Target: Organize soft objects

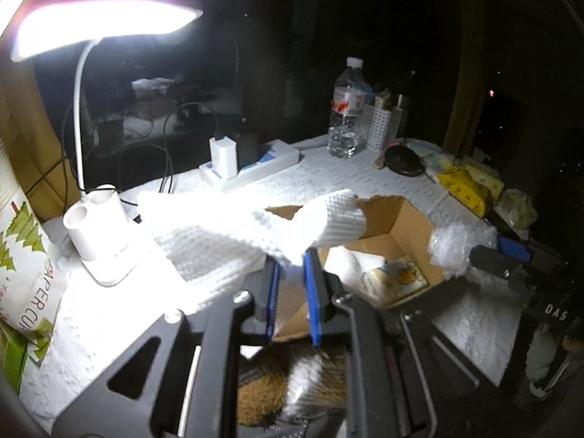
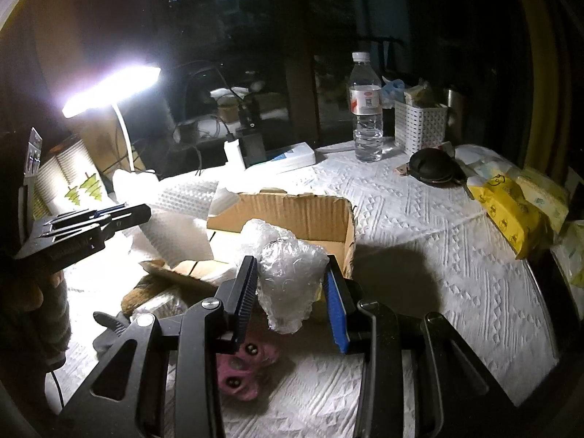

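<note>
An open cardboard box (image 1: pixel 405 219) (image 2: pixel 310 215) stands on the white tablecloth. My left gripper (image 1: pixel 292 259) is shut on a white waffle-textured foam sheet (image 1: pixel 233 233) and holds it over the box's left side; the sheet also shows in the right wrist view (image 2: pixel 182 226). My right gripper (image 2: pixel 290 277) is shut on a wad of clear bubble wrap (image 2: pixel 290 281) held just in front of the box. The right gripper (image 1: pixel 489 255) and the wad (image 1: pixel 452 248) show at the right of the left wrist view. A small printed pack (image 1: pixel 398 281) lies inside the box.
A lit desk lamp (image 1: pixel 98 233) stands at the left by a paper-cup sleeve (image 1: pixel 22 266). A power strip (image 1: pixel 252 168), water bottle (image 2: pixel 365 109), white basket (image 2: pixel 419 127), black case (image 2: pixel 434 166) and yellow tissue packs (image 2: pixel 511 211) sit behind. A pink soft toy (image 2: pixel 248 372) lies below my right gripper.
</note>
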A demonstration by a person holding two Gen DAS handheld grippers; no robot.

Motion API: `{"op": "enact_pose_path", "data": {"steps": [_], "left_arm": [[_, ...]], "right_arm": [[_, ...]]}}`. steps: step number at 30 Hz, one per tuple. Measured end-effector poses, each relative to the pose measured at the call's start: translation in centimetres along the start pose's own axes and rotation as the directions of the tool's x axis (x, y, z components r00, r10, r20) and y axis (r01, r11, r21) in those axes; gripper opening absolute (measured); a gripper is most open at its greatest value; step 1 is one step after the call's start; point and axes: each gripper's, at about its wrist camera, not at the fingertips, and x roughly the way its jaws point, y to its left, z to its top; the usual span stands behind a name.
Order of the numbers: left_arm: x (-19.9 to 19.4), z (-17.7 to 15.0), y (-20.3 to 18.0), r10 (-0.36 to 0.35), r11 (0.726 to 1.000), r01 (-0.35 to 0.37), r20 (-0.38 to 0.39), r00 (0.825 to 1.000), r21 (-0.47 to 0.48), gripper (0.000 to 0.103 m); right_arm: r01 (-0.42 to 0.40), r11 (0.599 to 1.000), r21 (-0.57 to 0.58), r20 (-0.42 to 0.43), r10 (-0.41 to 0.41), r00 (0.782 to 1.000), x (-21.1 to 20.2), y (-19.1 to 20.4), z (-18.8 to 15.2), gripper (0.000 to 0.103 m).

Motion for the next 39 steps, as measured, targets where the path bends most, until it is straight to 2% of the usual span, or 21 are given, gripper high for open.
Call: {"op": "enact_pose_path", "data": {"steps": [21, 35, 39], "left_arm": [[8.2, -1.2, 0.6, 0.031, 1.000, -0.030, -0.138, 0.990, 0.011, 0.014], [9.7, -1.5, 0.9, 0.027, 1.000, -0.026, -0.225, 0.974, 0.006, 0.017], [9.8, -1.5, 0.8, 0.021, 1.000, -0.021, -0.228, 0.973, 0.003, 0.019]], "right_arm": [[0.037, 0.999, 0.012, -0.021, -0.037, 0.999, 5.6, -3.1, 2.3, 0.038], [0.039, 0.999, 0.011, -0.042, -0.039, 0.998, 9.3, -3.2, 2.9, 0.039], [0.056, 0.998, 0.003, -0.046, -0.056, 0.997, 9.5, -3.0, 3.0, 0.044]]}}
